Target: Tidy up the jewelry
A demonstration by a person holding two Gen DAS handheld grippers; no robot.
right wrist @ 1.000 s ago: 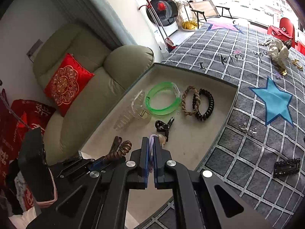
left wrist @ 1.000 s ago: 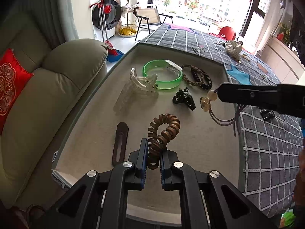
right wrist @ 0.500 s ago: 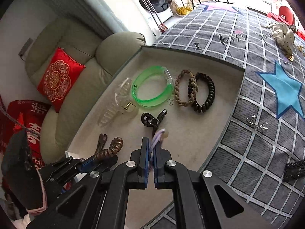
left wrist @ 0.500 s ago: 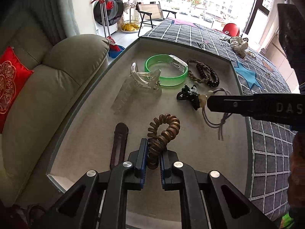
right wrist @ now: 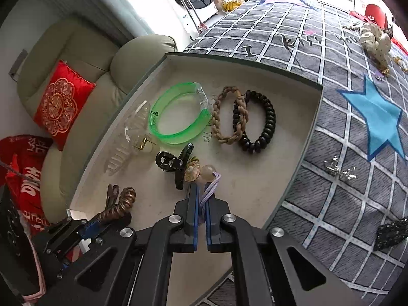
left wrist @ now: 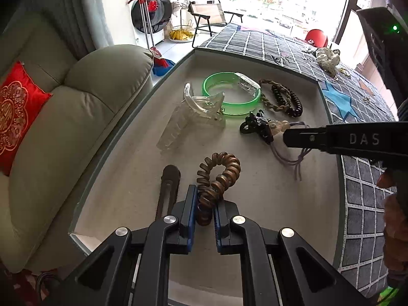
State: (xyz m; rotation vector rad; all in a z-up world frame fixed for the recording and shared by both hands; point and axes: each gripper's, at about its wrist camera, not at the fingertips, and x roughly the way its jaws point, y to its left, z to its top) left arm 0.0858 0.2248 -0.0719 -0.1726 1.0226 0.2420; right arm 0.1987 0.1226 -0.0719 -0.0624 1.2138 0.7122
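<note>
The right gripper [right wrist: 201,205] pinches the lilac hair tie [right wrist: 209,190] low over the tray [right wrist: 309,125], its beads touching the black claw clip [right wrist: 176,164] dead ahead. The left gripper [left wrist: 204,207] clamps the brown coil tie [left wrist: 216,176] beside the brown barrette [left wrist: 168,186]. Open tray floor lies rightward, toward the rim.

Right tool [right wrist: 201,199] with purple hair tie [right wrist: 209,189], now beside black claw clip [right wrist: 176,165].
</note>
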